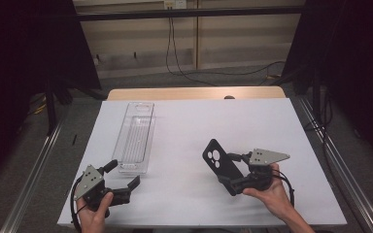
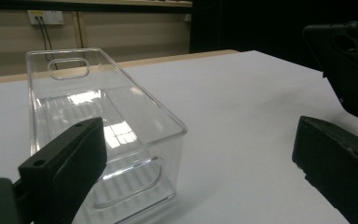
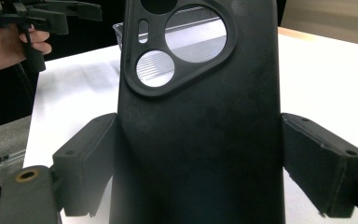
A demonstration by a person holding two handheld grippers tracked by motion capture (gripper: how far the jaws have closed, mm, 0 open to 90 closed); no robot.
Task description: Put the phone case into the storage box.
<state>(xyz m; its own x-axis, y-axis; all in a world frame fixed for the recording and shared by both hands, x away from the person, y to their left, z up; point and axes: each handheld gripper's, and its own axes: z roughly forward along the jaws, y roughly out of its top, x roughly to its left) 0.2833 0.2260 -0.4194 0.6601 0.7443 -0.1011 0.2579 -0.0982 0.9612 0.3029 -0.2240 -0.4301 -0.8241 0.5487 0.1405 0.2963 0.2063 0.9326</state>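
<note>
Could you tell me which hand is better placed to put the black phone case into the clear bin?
Right. The right gripper is already clamped on the phone case, held above the table. The left gripper is open beside the clear bin, gripping nothing.

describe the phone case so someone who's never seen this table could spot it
On the white table, look right of the clear bin to the right gripper. The phone case stands clamped between its jaws: flat, black, with round camera cutouts near the top.

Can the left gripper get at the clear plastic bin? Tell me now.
Probably yes: the left gripper is open, holds nothing, and sits just before the clear plastic bin's near end, with bare white table between.
</note>
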